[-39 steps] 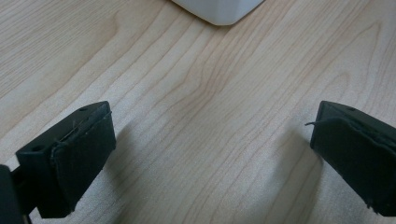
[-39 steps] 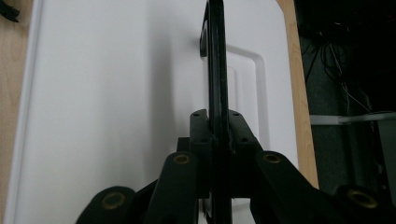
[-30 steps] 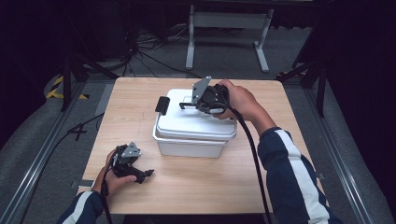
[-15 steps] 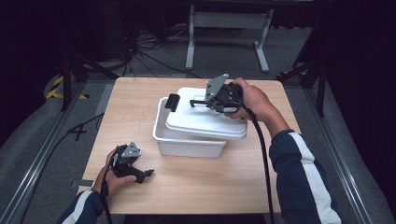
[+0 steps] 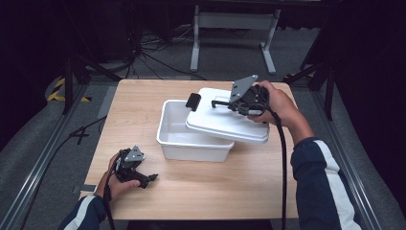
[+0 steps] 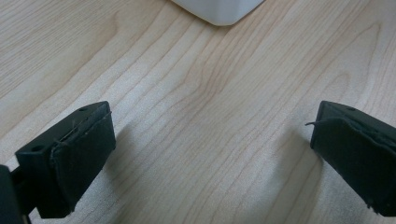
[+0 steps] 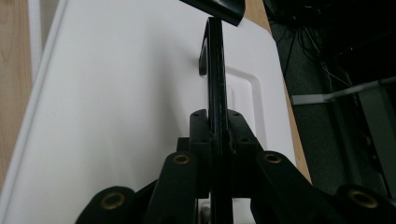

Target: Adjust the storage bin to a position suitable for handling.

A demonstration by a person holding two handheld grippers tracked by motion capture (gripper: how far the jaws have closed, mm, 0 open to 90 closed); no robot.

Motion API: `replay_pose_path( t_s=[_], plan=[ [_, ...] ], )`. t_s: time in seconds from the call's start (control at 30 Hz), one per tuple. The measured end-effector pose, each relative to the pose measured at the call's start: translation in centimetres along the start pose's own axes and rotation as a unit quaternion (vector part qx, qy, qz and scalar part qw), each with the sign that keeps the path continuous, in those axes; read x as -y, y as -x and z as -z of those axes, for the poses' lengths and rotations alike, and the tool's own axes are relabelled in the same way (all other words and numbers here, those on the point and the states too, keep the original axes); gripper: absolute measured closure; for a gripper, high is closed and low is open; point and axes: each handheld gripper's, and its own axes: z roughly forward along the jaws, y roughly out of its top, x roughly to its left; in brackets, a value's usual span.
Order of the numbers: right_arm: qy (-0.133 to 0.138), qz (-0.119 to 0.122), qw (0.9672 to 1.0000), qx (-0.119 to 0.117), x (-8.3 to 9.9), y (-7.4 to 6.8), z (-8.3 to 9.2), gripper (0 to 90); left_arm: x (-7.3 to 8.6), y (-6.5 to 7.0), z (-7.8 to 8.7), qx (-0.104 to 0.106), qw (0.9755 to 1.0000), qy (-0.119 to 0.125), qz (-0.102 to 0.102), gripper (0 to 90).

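A white plastic box [image 5: 179, 139] stands mid-table, its inside showing at the left. Its white lid [image 5: 225, 125] hangs tilted over the box's right part, overhanging to the right. My right gripper [image 5: 224, 103] is shut on the lid's thin black handle [image 7: 215, 70], which runs edge-on between the jaws over the lid [image 7: 116, 93]. A black latch [image 5: 193, 101] sits on the lid's left end. My left gripper [image 5: 147, 179] rests open on the table's front left, nothing between its fingers [image 6: 74, 154]; a corner of the box [image 6: 219, 9] lies ahead of it.
The wooden table [image 5: 215, 191] has bare room in front of and to the left of the box. A metal stand [image 5: 232, 21] and cables lie on the dark floor beyond the far edge. Rails run along both sides of the table.
The right gripper has carried the lid to the right and slightly up, uncovering the left part of the box. The left gripper has stayed still.
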Motion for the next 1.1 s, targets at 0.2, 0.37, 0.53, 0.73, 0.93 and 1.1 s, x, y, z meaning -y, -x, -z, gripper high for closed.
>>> replay_pose_path(
  t_s=[0.2,0.37,0.53,0.73,0.93,1.1],
  plan=[
    [0.003,-0.008,0.9999,0.009,1.7,0.4,1.0,83.4,0.0,0.0,0.0,0.000,1.0000,0.000,0.000,0.4],
    [0.006,-0.015,0.9998,0.015,3.3,0.6,1.8,83.4,0.0,0.0,0.0,0.000,1.0000,0.000,0.000,0.4],
    [0.015,-0.027,0.9994,0.019,4.6,0.6,2.5,83.5,0.0,0.0,0.0,0.000,1.0000,0.000,0.000,0.4],
    [0.023,-0.044,0.9983,0.031,6.7,0.6,3.6,83.5,0.0,0.0,0.0,0.000,1.0000,0.000,0.000,0.4],
    [0.029,-0.062,0.9970,0.037,8.5,0.6,4.4,83.6,0.0,0.0,0.0,0.000,1.0000,0.000,0.000,0.4],
    [0.024,-0.079,0.9955,0.046,10.4,0.6,5.0,83.6,0.0,0.0,0.0,0.000,1.0000,-0.002,-0.001,0.4]
  ],
)
